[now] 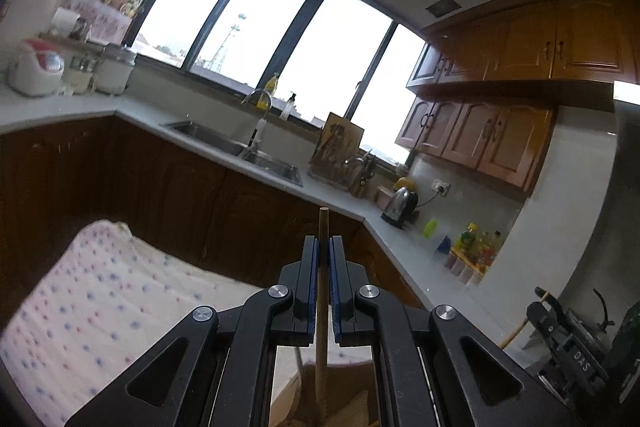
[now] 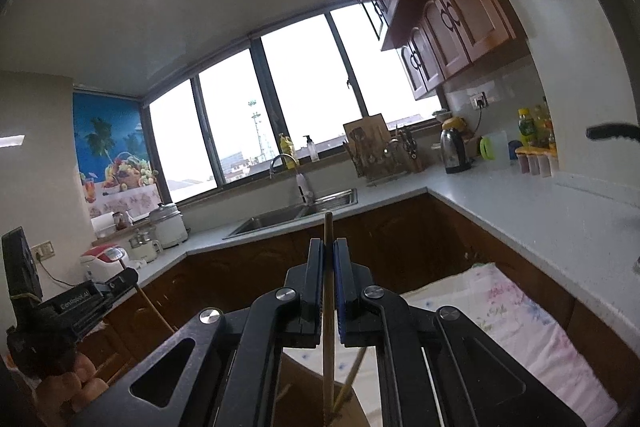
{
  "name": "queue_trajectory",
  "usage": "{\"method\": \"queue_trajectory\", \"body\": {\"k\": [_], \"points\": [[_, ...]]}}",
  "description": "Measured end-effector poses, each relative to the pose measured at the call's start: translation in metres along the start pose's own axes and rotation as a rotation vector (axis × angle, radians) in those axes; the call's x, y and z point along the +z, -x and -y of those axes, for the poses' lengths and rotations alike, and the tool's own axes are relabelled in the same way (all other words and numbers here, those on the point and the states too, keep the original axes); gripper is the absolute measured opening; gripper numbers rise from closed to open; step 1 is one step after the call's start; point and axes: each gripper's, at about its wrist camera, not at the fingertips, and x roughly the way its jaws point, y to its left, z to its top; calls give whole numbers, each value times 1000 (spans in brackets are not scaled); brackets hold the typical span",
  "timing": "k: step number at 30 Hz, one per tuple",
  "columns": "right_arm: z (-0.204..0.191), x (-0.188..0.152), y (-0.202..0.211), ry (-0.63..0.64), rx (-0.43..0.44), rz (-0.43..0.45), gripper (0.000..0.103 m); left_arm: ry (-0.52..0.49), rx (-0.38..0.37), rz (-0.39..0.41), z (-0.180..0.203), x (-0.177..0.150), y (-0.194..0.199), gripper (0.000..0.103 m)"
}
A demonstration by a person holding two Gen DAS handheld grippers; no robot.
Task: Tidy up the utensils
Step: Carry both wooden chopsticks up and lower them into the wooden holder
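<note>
Two grippers, each pinching its own thin wooden stick. On the left wrist view the left gripper (image 1: 323, 243) has its blue pads pressed in on a wooden stick (image 1: 322, 267) that runs straight up between the fingers, tip poking out just past the fingertips, lower end dropping toward something brown and cardboard-like at the bottom edge, too blurry to name. Same story on the right: the right gripper (image 2: 329, 247) is clamped on a second stick (image 2: 328, 303), slightly tilted, and another thin stick (image 2: 352, 375) leans beside it down low.

Moving outward, a spotted cloth (image 1: 100, 307) lies below and left of the left gripper, and on the right view a floral cloth (image 2: 512, 323) sits below and right. Each camera catches the other gripper off at the edge, the right one (image 1: 568, 339) low on the right side, the left one (image 2: 80, 303) low on the left with a stick sticking out of it.

Farther back it's a kitchen: pale countertop (image 2: 500, 203) wrapping around dark wood cabinets, a double sink (image 1: 236, 147) with faucet under a big window, an electric kettle (image 2: 454, 151), a rice cooker (image 1: 36, 67) in the corner and some bottles (image 1: 476, 243) by the wall.
</note>
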Motion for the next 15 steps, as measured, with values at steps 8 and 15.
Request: {"method": "queue_trajectory", "body": {"k": [8,15], "points": [[12,-33,-7,-34,-42,-46,6,-19,35,-84,0,-37,-33,3],[13,-41,-15,-24,-40,-129,6,-54,19,-145,6,-28,-47,4]]}}
